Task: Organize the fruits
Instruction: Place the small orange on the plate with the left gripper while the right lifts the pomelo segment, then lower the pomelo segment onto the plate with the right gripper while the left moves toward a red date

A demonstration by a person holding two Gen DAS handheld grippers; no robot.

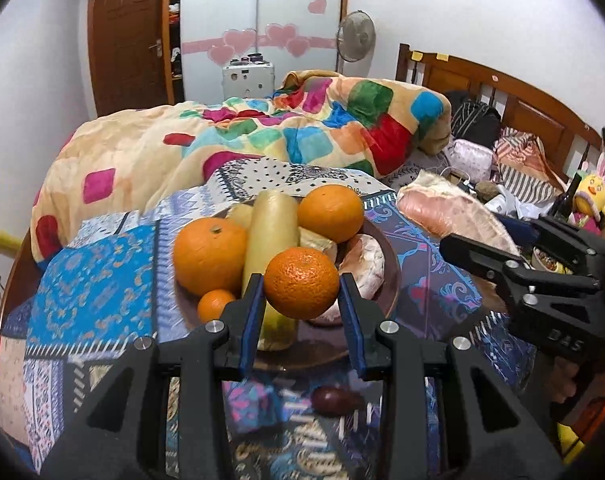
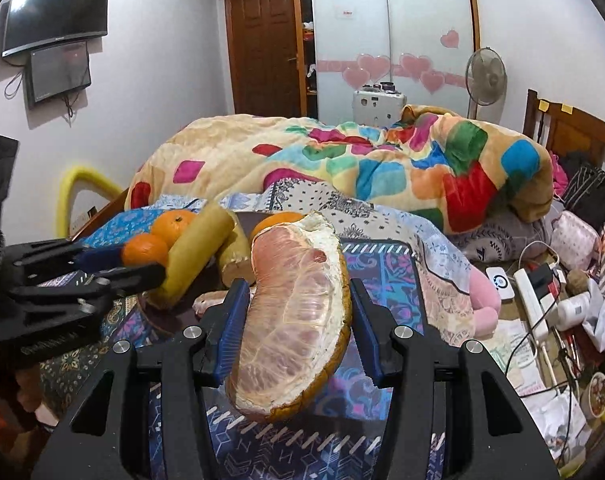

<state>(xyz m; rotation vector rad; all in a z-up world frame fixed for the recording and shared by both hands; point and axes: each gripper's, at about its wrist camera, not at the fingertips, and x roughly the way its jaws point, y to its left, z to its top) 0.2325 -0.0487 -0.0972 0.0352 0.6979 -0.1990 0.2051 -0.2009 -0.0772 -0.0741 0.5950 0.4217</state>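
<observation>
- Left wrist view: a bedroom, bed heaped with a patchwork quilt (image 1: pixel 262 136), a patterned cloth (image 1: pixel 94 280) spread over the surface in front.
- On that cloth sits a brown plate (image 1: pixel 390 272) piled with oranges, a long pale yellow fruit (image 1: pixel 268 240) and pomelo pieces.
- The left gripper (image 1: pixel 301 300) pinches a mandarin (image 1: pixel 301 282) across its widest part, blue pads on both sides, held just above the plate's near edge.
- It looks light and firm, with a slightly yielding skin; a grip across the middle should keep it from rolling out.
- A dark red fruit (image 1: pixel 336 400) lies on the cloth below the gripper.
- Right wrist view: same room, wall screens at upper left, fan (image 2: pixel 486 76) by the wardrobe.
- The right gripper (image 2: pixel 298 328) clamps a pomelo wedge (image 2: pixel 298 320), pink flesh facing the camera, rind to the right, held off the cloth right of the plate.
- Soft, juicy flesh: likely to bruise, so gentle pressure is best.
- Both grippers are level and point toward the bed.
</observation>
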